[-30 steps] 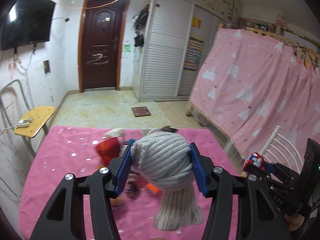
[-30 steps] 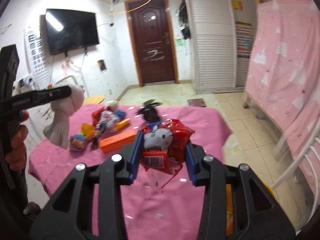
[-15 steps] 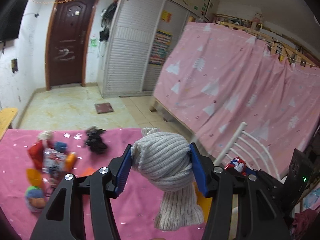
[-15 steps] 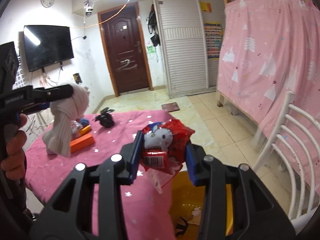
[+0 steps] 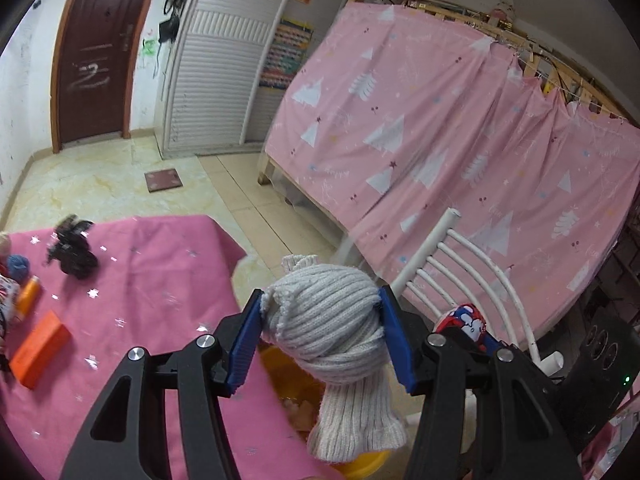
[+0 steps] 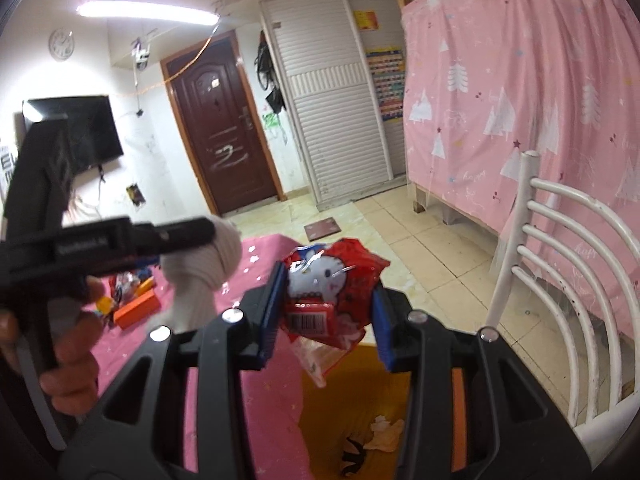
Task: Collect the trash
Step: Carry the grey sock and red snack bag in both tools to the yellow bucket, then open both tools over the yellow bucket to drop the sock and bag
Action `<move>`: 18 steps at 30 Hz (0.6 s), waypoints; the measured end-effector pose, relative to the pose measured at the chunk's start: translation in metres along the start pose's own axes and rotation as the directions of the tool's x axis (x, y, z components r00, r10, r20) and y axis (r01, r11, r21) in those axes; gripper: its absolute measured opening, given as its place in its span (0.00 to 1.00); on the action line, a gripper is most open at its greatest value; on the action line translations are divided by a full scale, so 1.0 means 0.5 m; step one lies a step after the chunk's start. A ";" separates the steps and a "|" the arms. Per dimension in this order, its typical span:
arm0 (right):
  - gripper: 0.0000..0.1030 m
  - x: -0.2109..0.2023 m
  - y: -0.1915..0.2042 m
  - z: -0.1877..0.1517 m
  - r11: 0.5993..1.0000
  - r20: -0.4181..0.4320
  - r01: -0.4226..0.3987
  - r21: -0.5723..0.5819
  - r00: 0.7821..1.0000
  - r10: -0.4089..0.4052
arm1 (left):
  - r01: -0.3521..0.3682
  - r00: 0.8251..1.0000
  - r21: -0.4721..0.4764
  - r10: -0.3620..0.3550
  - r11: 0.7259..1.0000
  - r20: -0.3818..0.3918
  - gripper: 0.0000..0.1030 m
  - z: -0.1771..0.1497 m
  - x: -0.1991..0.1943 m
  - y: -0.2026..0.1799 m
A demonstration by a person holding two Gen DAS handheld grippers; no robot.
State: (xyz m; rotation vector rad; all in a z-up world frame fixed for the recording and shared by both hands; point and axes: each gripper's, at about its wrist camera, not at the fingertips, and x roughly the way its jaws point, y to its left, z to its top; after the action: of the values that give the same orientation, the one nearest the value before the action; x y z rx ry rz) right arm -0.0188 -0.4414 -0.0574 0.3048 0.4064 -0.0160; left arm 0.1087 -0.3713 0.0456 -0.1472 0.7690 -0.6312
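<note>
My left gripper is shut on a knotted grey knit sock, held in the air past the right edge of the pink table, above a yellow bin. My right gripper is shut on a red Hello Kitty snack wrapper, held over the open yellow bin, which holds crumpled paper and a dark scrap. The left gripper with the sock shows at left in the right wrist view. The wrapper's tip shows in the left wrist view.
On the table lie an orange box, a black item, an orange tube and other small items at the left edge. A white metal chair stands right of the bin. A pink curtain hangs behind.
Both grippers have swung right, off the table and toward the bin beside the chair, each still holding its item. The bin now lies below the right gripper.
</note>
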 end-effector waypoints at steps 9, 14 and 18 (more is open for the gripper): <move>0.37 0.011 -0.022 -0.011 1.000 -0.018 0.005 0.029 1.000 -0.004 | 0.033 0.999 0.000 -0.033 0.999 -0.034 0.61 0.003 0.018 -0.024; 0.52 0.041 -0.010 -0.026 1.000 -0.074 0.002 0.011 0.997 -0.001 | 0.026 0.999 -0.001 -0.026 1.000 -0.021 0.61 0.014 -0.006 -0.017; 0.57 0.048 0.006 -0.032 1.000 -0.090 -0.001 0.003 0.996 0.001 | 0.030 1.000 0.003 -0.030 1.000 -0.008 0.61 0.017 -0.027 -0.013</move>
State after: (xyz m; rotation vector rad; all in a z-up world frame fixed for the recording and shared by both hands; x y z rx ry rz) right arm -0.0026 -0.4329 -0.0801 0.3091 0.4956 -0.0018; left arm 0.1039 -0.3692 0.0620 -0.1533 0.7748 -0.6624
